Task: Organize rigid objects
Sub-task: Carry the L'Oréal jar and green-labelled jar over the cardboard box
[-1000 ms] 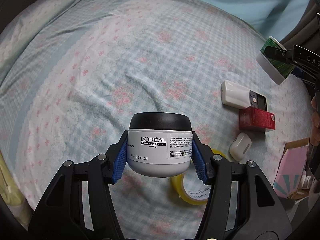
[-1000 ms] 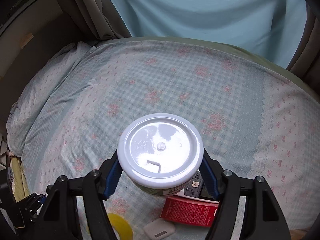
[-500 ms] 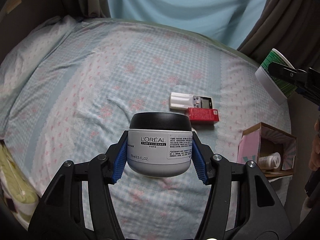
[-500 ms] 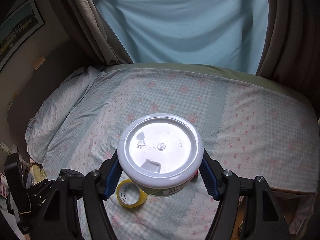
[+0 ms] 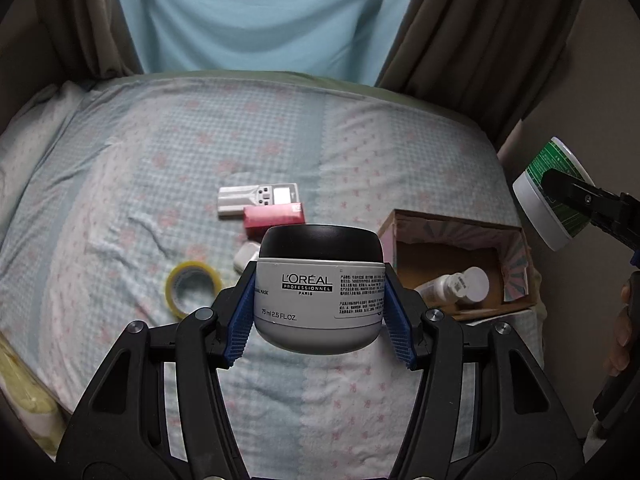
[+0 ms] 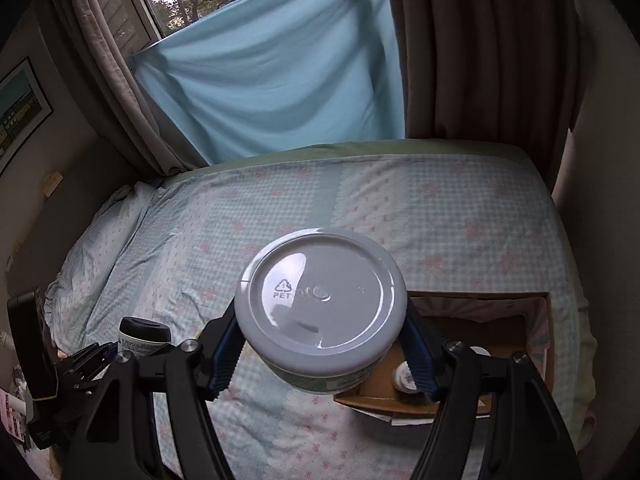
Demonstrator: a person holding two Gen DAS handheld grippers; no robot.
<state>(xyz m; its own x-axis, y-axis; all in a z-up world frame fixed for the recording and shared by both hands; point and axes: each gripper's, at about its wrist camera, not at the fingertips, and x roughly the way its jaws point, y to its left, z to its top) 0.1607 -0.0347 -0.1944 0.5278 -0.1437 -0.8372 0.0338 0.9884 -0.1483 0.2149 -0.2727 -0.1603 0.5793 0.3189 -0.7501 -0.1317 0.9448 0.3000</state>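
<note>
Left tongs (image 5: pixel 319 312): my blue pads (image 5: pixel 240 322) clamp the L'Oréal jar (image 5: pixel 318 300) on both sides; the jar is upright, black cap on top, lifted clear of the bed.
Right tongs (image 6: pixel 322 354): my pads press the flanks of the white tub (image 6: pixel 321 312); its flat white base with the PET mark faces the camera. In the left wrist view the same tub shows at 3 o'clock, with a green printed wall.
Bed (image 5: pixel 120 168): a pale blue checked sheet with pink flowers fills both views beneath the 2 held items.
Cardboard box (image 5: pixel 516 300): open-topped, at the bed's edge, at 3 o'clock from the jar in the left wrist view; in the right wrist view it sits at 4 o'clock, partly behind the tub.
White bottle (image 5: pixel 454 286): lies on its side inside the box.
Yellow tape roll (image 5: pixel 193 287): on the sheet at 9 o'clock from the jar, lying flat.
Red carton (image 5: pixel 273 218): on the sheet at 11 o'clock from the jar, touching the white remote (image 5: pixel 258 197) behind it.
Small white case (image 5: pixel 246 255): on the sheet just beside the jar's cap, partly hidden.
Hand (image 5: pixel 622 328): 1 hand of mine shows at the right rim of the left wrist view.
</note>
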